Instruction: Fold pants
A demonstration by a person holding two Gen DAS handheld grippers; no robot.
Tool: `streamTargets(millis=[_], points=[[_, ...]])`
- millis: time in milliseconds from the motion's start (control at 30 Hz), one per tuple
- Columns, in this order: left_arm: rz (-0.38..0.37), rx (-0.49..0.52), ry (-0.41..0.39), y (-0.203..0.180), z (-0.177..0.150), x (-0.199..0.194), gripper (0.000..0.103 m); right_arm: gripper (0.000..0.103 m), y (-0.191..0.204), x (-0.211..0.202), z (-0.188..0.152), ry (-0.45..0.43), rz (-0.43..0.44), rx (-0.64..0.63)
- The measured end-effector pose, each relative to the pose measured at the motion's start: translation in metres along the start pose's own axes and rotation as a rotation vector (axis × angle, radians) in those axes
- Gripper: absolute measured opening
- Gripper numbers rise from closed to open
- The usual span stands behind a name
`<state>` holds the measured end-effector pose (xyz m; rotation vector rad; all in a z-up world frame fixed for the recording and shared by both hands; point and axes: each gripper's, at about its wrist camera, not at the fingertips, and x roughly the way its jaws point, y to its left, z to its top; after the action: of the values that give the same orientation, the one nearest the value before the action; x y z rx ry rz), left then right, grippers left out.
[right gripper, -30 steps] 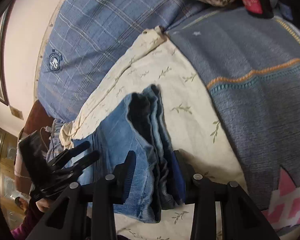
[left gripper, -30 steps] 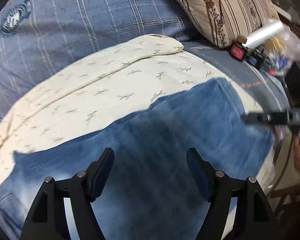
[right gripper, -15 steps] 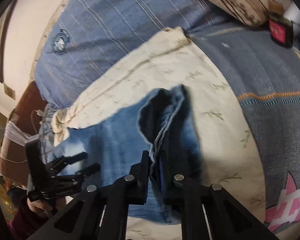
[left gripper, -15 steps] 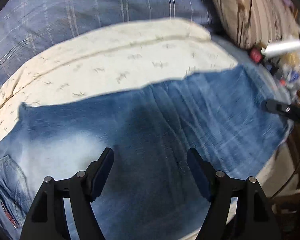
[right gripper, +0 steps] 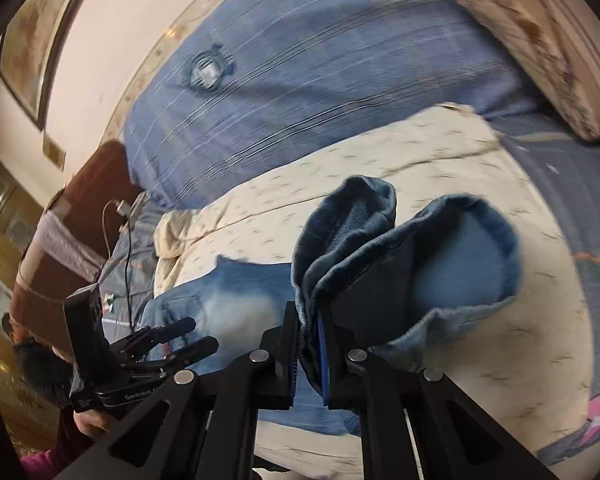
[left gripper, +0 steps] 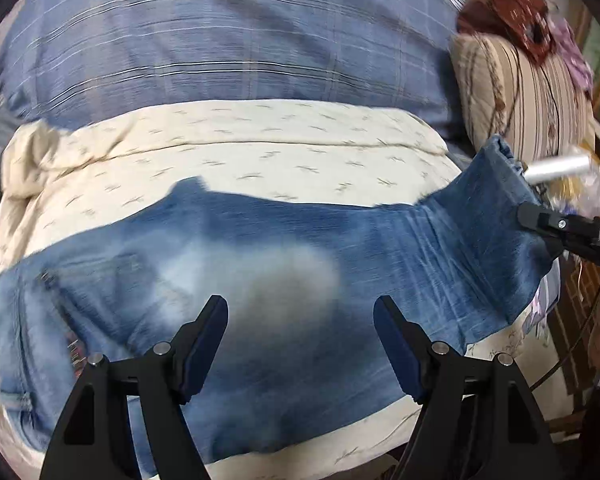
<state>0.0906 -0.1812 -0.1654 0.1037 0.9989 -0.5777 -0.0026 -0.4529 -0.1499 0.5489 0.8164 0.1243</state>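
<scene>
Blue jeans (left gripper: 284, 280) lie across a cream leaf-print blanket (left gripper: 260, 140) on the bed, waist and pocket at the left, legs running right. My left gripper (left gripper: 300, 344) is open and empty, hovering over the jeans' faded seat. My right gripper (right gripper: 309, 356) is shut on the jeans' leg ends (right gripper: 380, 264) and holds them lifted off the bed, cuffs gaping open. In the left wrist view the right gripper (left gripper: 540, 218) shows at the right edge with the raised leg ends (left gripper: 496, 200). In the right wrist view the left gripper (right gripper: 180, 336) shows at the lower left.
A blue plaid quilt (left gripper: 228, 40) lies behind the blanket. A striped beige pillow (left gripper: 532, 92) and bedside clutter with a silver cylinder (left gripper: 560, 168) sit at the right. A grey-blue cover (right gripper: 572, 200) lies right. A brown headboard (right gripper: 80, 216) and cable (right gripper: 128, 248) are left.
My right gripper has closed on the leg ends and lifted them, the cuffs now gaping. My left gripper has moved left along the jeans to the faded seat, staying open.
</scene>
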Motion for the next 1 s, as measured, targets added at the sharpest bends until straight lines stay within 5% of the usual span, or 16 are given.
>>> streamTargets(millis=[400,667,833,1000], points=[[0.043,-0.126,-0.031,0.086,-0.034,-0.023,0.076,0.016,0.122,0.147,-0.042,0.298,-0.056,-0.195],[0.011,-0.139,-0.015,0.084,-0.046,-0.020,0.076,0.017,0.157,0.104,-0.032,0.124,0.085,-0.373],[-0.051,-0.069,-0.008,0.047,-0.046,-0.015,0.076,0.017,0.106,0.077,-0.013,0.032,0.069,-0.195],[-0.092,-0.026,-0.062,0.015,-0.039,0.000,0.076,0.017,0.073,0.108,-0.010,0.111,-0.055,-0.121]])
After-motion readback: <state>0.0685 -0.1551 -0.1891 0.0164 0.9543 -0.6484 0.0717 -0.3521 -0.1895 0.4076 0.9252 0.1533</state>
